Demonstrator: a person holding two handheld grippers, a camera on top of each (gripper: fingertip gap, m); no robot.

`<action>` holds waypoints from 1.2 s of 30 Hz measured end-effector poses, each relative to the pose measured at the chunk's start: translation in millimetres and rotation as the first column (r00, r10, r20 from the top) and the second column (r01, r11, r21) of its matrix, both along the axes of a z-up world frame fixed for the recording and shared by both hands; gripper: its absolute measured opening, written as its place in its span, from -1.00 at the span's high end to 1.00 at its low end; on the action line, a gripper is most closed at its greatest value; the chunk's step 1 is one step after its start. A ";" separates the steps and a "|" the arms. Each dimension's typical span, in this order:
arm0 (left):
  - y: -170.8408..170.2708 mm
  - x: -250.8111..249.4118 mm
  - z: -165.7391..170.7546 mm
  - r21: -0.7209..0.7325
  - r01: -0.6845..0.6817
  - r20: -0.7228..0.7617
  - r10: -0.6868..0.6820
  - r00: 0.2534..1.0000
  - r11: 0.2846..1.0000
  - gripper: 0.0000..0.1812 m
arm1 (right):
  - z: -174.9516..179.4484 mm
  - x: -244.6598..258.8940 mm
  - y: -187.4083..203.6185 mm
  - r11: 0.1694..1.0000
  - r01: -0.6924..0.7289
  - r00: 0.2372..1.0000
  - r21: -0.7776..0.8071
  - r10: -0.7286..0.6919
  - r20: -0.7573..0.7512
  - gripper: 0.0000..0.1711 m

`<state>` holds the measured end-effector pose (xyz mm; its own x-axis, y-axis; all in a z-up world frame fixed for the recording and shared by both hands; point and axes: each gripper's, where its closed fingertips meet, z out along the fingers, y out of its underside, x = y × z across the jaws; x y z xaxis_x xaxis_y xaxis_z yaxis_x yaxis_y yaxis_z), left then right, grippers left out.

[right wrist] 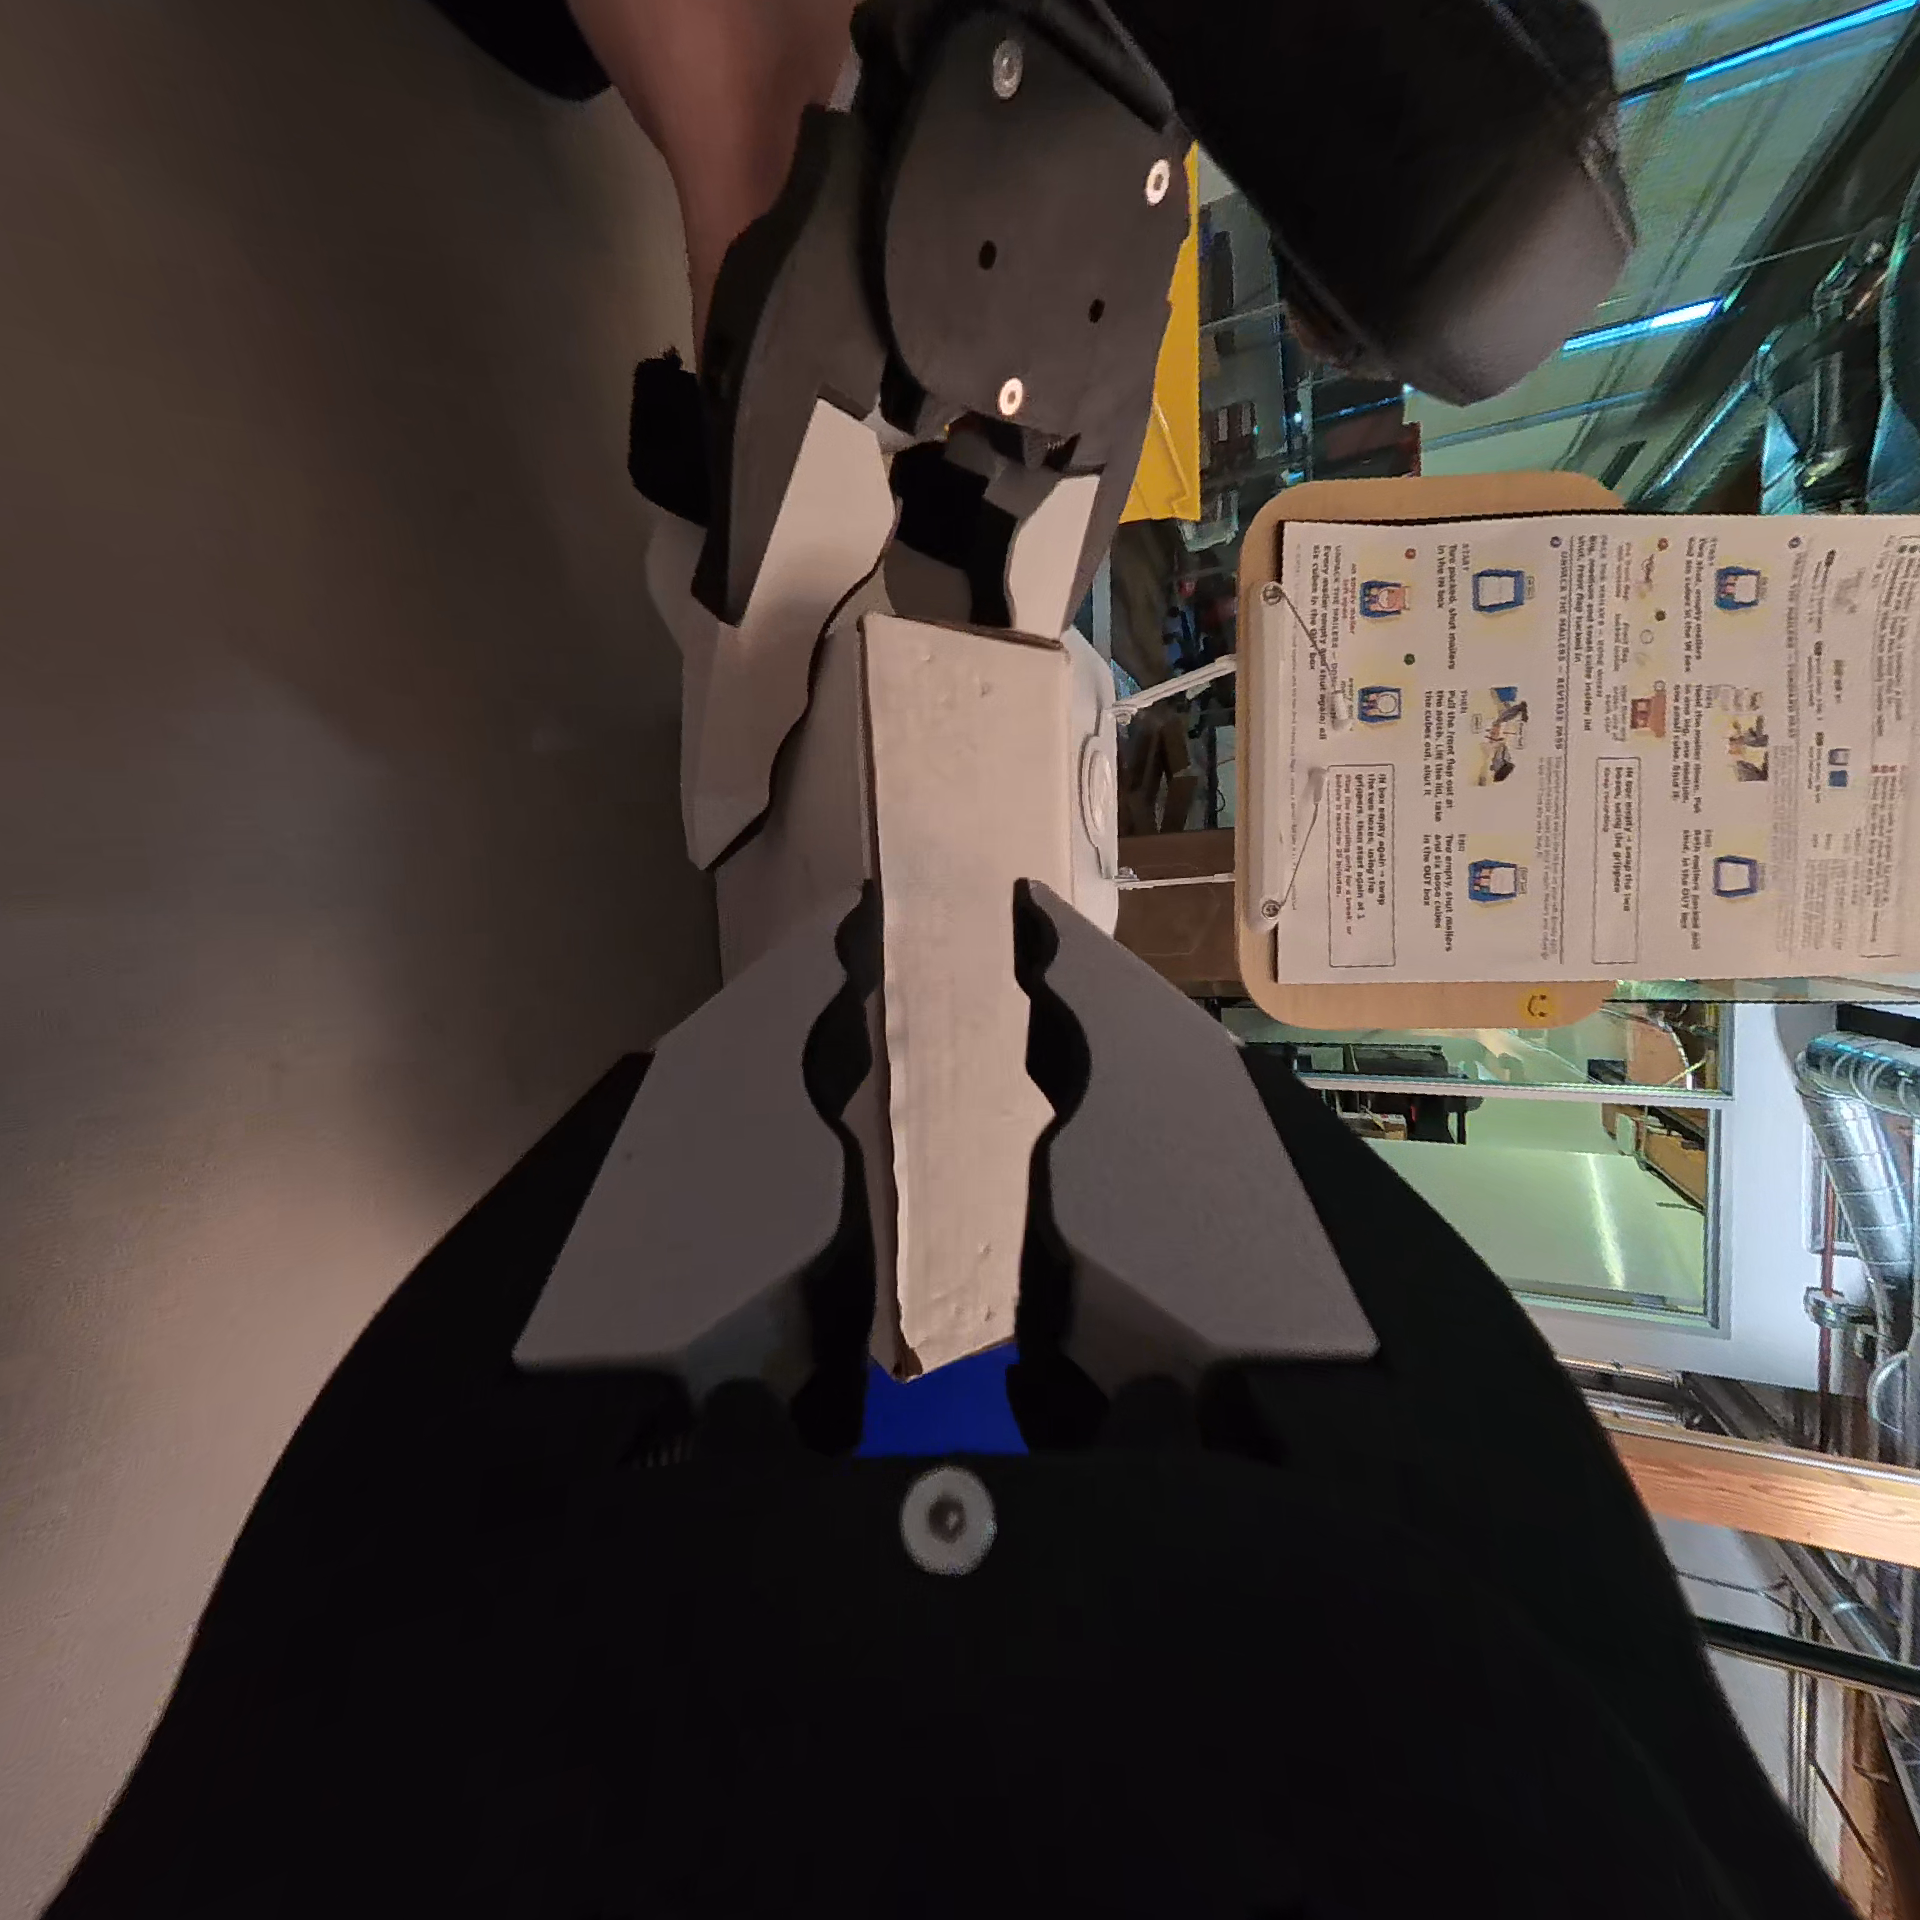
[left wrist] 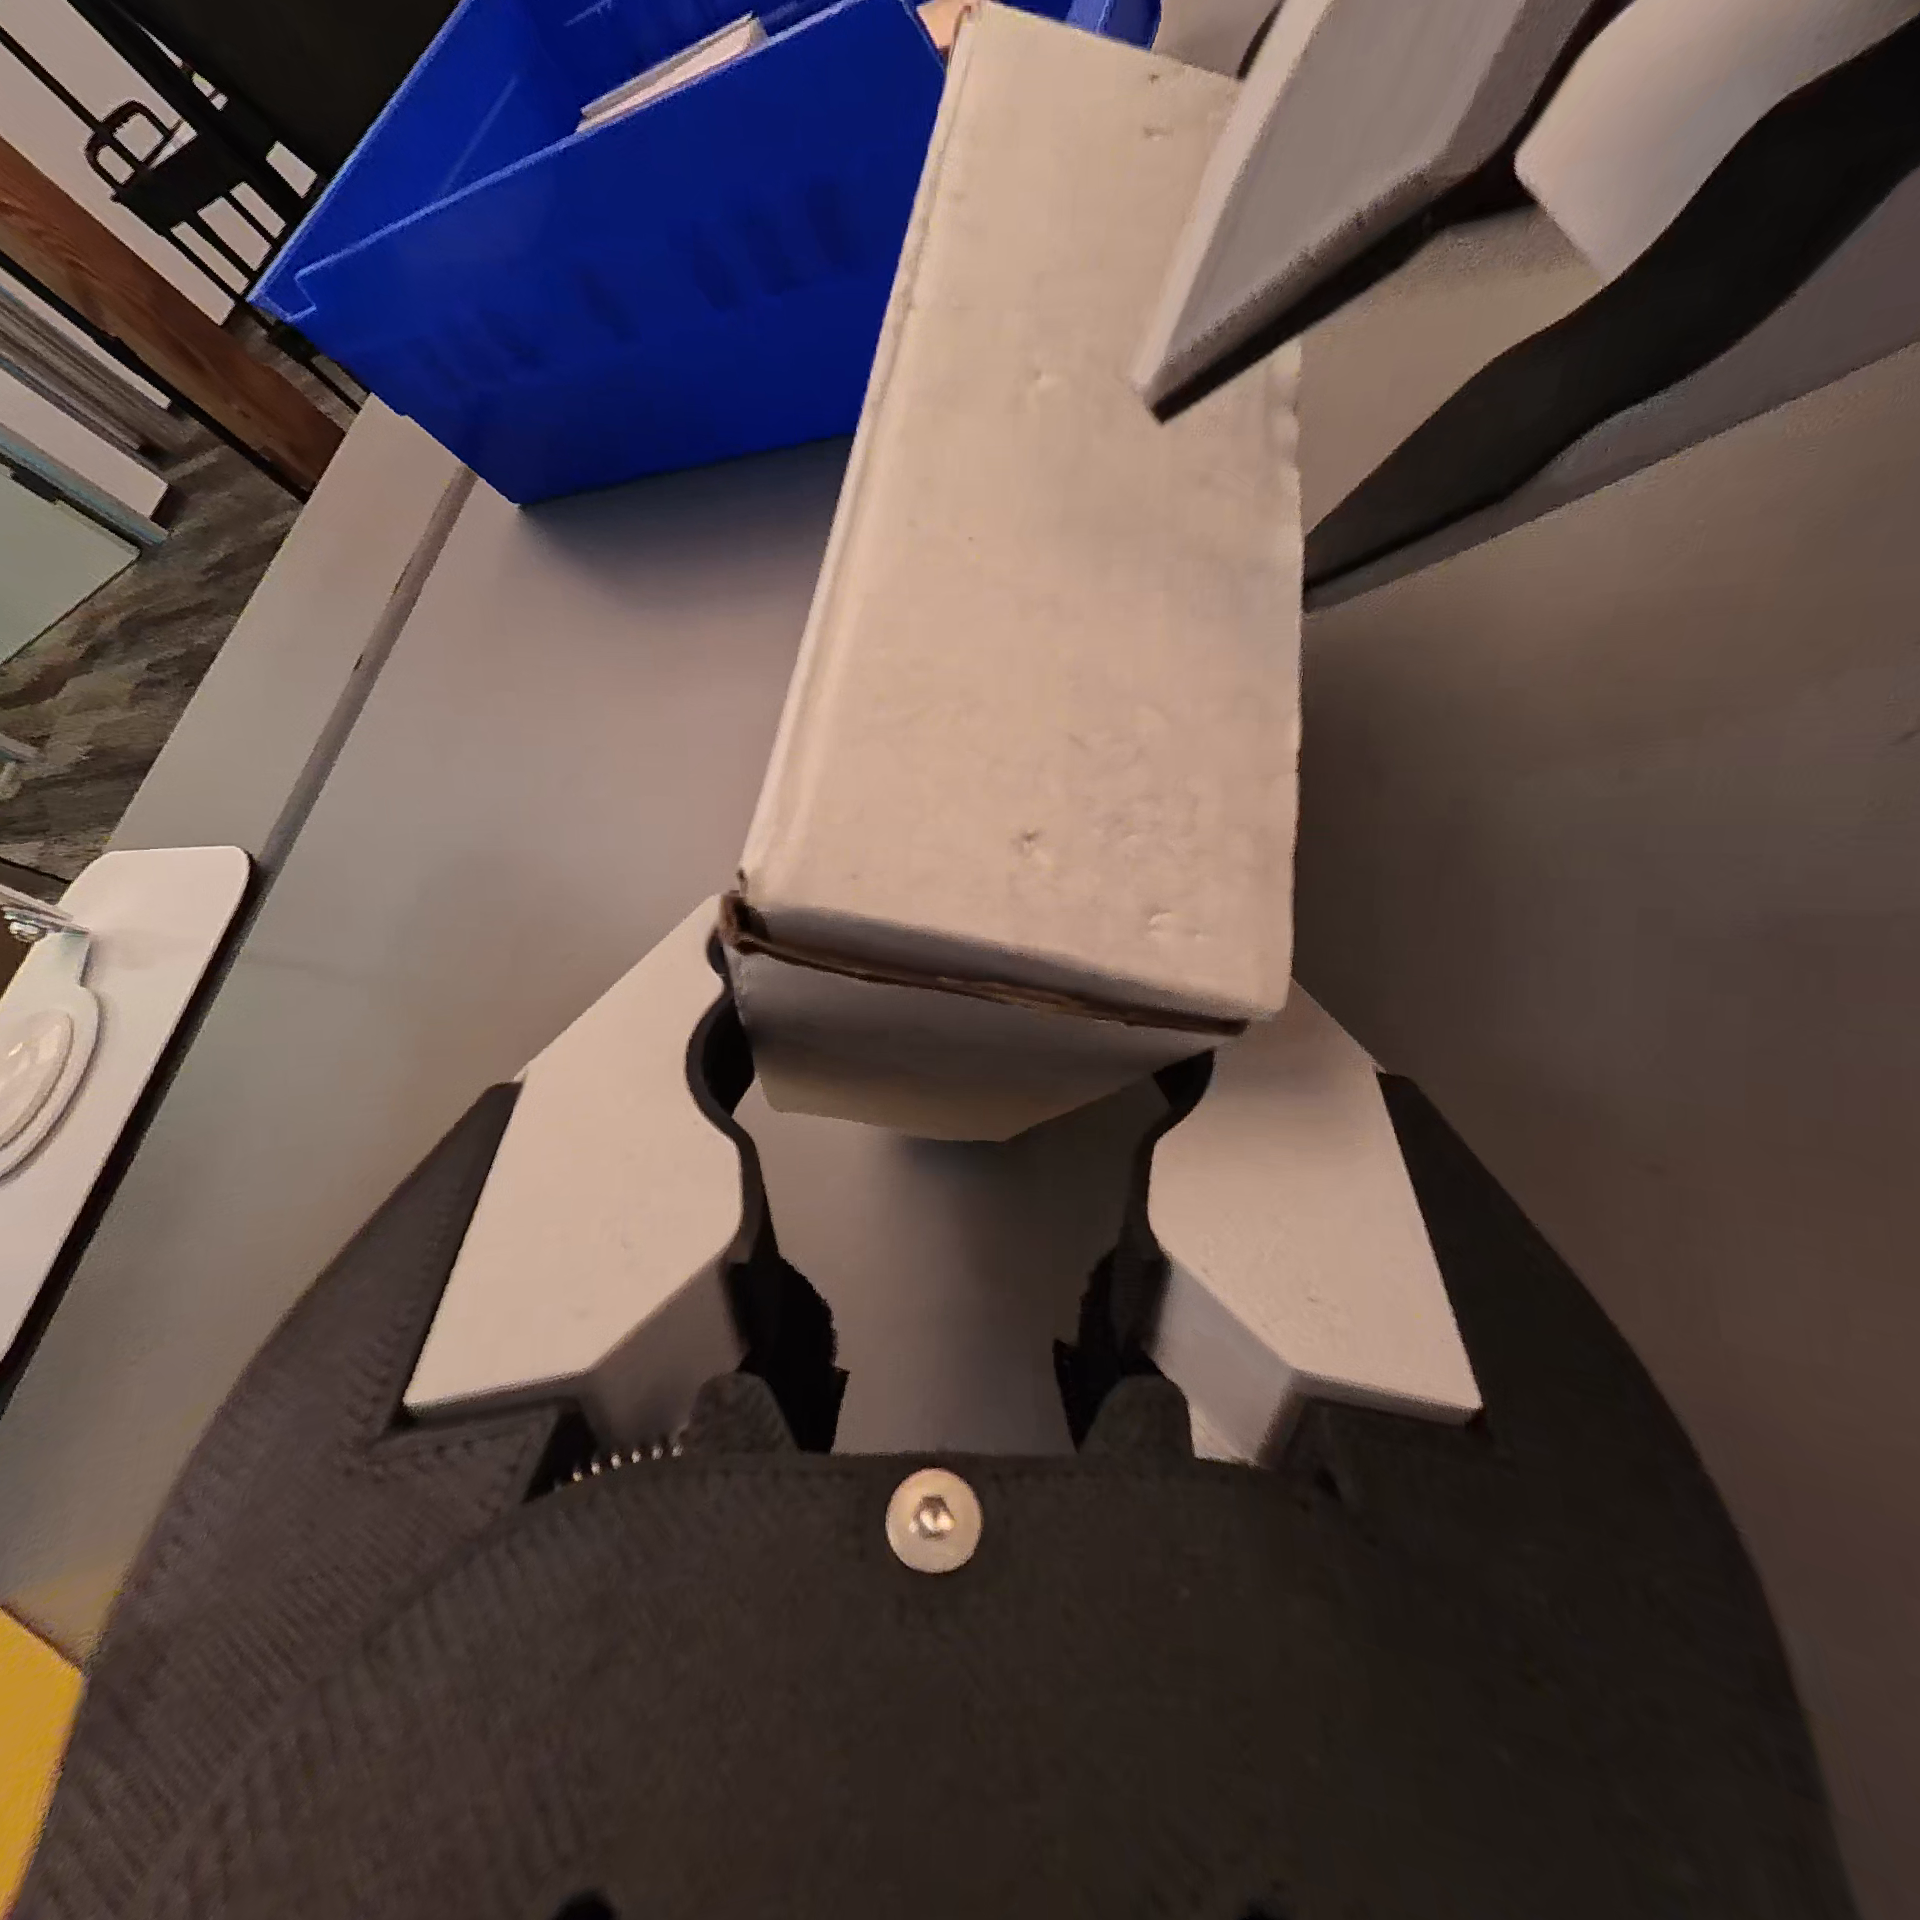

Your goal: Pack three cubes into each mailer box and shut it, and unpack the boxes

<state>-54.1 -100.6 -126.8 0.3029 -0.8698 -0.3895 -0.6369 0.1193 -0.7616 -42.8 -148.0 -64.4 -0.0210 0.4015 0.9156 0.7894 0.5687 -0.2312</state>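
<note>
A white mailer box (left wrist: 1060, 623), lid shut, is held between both grippers above the grey table (left wrist: 499, 831). My left gripper (left wrist: 997, 997) is shut on the box's near end. The right gripper's fingers (left wrist: 1236, 239) clasp its far end at the top right. In the right wrist view my right gripper (right wrist: 945, 914) is shut on the narrow sides of the box (right wrist: 945, 1091), and the left gripper's fingers (right wrist: 748, 707) hold the far end. No cubes show.
A blue bin (left wrist: 623, 270) stands on the table beyond the box, and a patch of it shows under the right gripper (right wrist: 935, 1413). A white board (left wrist: 135, 987) lies past the table's left edge. A clipboard with a printed sheet (right wrist: 1558, 758) stands at the right. Left tips to right tips: about 8 cm.
</note>
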 end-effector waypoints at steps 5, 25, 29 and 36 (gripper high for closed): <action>0.2 -0.5 -0.4 0.000 0.001 -0.007 -0.001 1.000 1.000 0.16 | -4.7 0.0 0.7 1.000 -0.010 1.000 0.008 0.010 -0.005 0.80; 2.1 -0.5 4.5 -0.036 -0.008 0.051 0.010 0.999 0.999 0.18 | 4.4 -3.3 2.6 0.993 0.009 0.998 0.120 -0.001 -0.067 0.99; -3.4 3.7 16.7 -0.029 0.034 0.137 -0.029 0.990 0.999 0.17 | 10.6 0.1 4.3 0.996 0.007 0.994 0.094 0.004 -0.110 1.00; -6.1 12.9 0.5 -0.061 0.035 0.060 -0.031 0.998 0.998 0.04 | 8.2 -3.0 8.2 0.998 -0.020 0.995 0.062 0.026 -0.101 0.99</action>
